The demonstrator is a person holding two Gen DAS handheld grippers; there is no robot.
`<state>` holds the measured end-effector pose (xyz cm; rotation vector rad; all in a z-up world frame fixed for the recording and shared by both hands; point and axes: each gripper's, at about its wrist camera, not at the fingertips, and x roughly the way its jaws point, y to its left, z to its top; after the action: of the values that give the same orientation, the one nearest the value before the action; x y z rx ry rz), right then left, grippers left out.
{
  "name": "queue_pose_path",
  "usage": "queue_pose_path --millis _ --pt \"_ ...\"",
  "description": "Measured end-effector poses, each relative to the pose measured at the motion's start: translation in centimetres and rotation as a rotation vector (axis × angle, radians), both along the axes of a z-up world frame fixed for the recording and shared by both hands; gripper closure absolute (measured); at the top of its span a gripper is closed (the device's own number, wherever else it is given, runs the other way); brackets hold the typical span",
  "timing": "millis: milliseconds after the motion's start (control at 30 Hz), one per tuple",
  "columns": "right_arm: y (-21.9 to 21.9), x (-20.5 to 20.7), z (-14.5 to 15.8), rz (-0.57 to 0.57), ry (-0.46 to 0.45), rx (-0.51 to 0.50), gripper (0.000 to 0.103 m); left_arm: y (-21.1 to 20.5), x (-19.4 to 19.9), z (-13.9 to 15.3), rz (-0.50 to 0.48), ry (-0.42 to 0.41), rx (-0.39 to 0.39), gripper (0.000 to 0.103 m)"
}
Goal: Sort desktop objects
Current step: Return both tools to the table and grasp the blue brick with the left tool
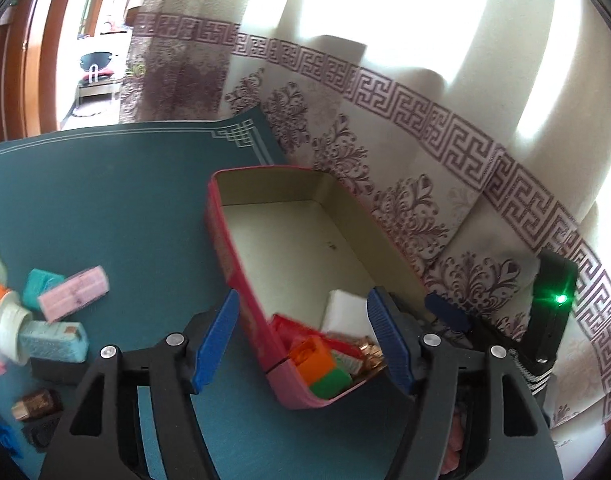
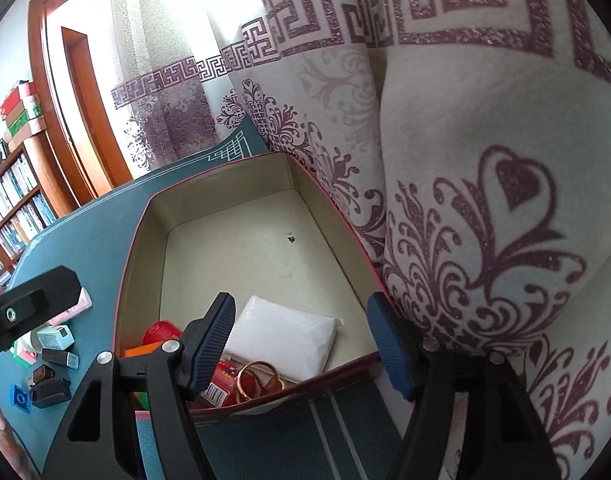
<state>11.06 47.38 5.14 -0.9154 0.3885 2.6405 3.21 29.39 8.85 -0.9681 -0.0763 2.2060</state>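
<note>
Our left gripper [image 1: 301, 344] and right gripper [image 2: 301, 346] both hang with fingers apart, holding nothing, over the near end of the pink box [image 1: 229, 248]. Unsorted items [image 1: 61, 312] lie well apart on the teal mat [image 1: 105, 184]. Dropping lower, we risk clipping the box wall and shoving it.

A teal mat [image 1: 117, 184] covers the table. On it stands a pink box [image 1: 241, 264] near the curtain side. To the left lie a pink packet [image 1: 74, 294], teal packets [image 1: 53, 340], a brown item [image 1: 35, 402] and a blue block [image 2: 19, 398].
</note>
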Motion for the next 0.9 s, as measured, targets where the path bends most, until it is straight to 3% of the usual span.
queue_pose_path --millis 133,900 --pt "-0.9 -0.1 0.2 0.024 0.006 0.001 0.028 -1.1 0.1 -0.4 0.041 0.01 -0.057 0.033" --pt "-8.7 1.1 1.7 0.229 0.079 0.049 0.02 -12.3 0.7 -3.0 0.249 -0.051 -0.161 0.033"
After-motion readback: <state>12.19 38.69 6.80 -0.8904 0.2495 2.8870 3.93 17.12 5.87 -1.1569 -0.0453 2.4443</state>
